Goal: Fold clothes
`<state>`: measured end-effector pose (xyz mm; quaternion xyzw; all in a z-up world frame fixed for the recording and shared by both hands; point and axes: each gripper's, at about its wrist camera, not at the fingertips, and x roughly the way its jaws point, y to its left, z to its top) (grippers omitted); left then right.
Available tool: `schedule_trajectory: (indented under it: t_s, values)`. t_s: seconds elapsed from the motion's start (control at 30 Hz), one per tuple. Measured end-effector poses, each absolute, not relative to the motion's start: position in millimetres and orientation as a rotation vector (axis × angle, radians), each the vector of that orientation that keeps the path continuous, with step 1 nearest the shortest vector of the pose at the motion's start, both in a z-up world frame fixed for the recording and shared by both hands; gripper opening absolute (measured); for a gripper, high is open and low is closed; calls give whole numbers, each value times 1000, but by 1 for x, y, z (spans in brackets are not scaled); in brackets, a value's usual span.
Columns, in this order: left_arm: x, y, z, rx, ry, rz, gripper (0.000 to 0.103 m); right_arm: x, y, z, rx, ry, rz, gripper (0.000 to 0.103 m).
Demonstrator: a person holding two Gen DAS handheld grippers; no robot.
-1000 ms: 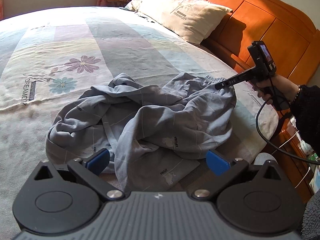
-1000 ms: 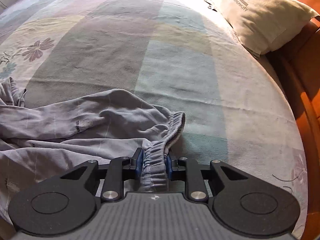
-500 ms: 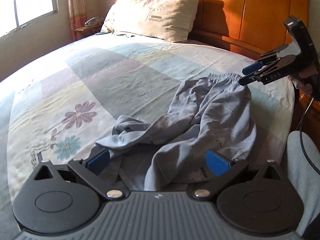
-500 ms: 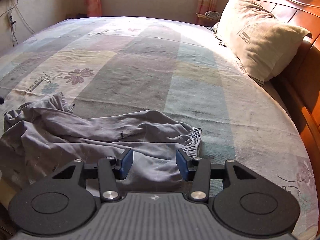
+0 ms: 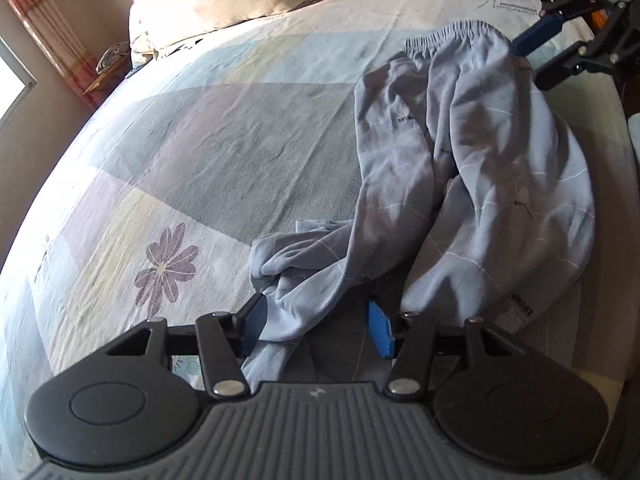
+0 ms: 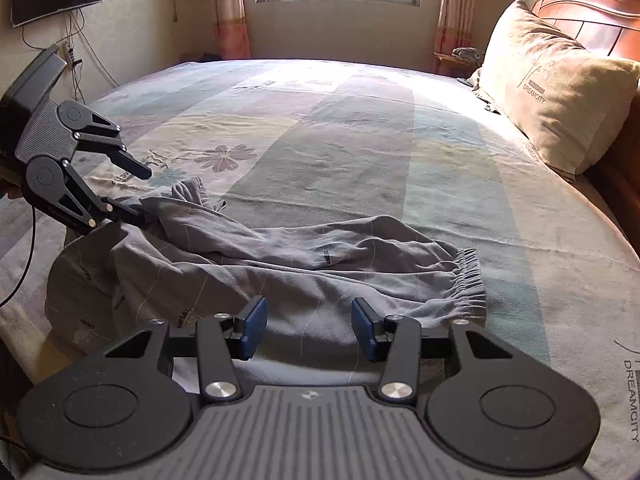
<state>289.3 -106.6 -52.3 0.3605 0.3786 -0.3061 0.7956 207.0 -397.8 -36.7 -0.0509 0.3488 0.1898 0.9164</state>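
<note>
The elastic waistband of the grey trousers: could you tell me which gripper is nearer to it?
Right. The right gripper hangs open just beside the waistband; the left gripper is open at the opposite, crumpled end of the trousers.

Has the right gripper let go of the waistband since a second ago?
Yes. The right gripper now has open jaws, drawn back from the grey trousers' waistband toward the bed edge.

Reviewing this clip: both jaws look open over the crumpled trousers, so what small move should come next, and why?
Probably close the left gripper on the twisted leg end of the grey trousers. Its open jaws already straddle that cloth, while the right gripper hangs open near the waistband.
</note>
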Motion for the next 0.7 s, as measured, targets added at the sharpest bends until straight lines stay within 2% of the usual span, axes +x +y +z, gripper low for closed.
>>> schedule_trajectory:
  t_s: [0.03, 0.07, 0.1, 0.23, 0.7]
  values:
    - [291, -108, -55, 782, 821, -660, 26, 208, -398, -37, -90, 714, 398, 52]
    - [293, -110, -57, 784, 818, -657, 18, 209, -397, -38, -79, 711, 402, 51]
    - [295, -110, -57, 778, 811, -656, 13, 210, -396, -38, -72, 708, 403, 51]
    - [310, -108, -49, 714, 801, -653, 3, 212, -394, -40, -41, 687, 430, 50]
    - [419, -101, -46, 597, 802, -478, 1, 235, -397, -52, 8, 686, 429, 50]
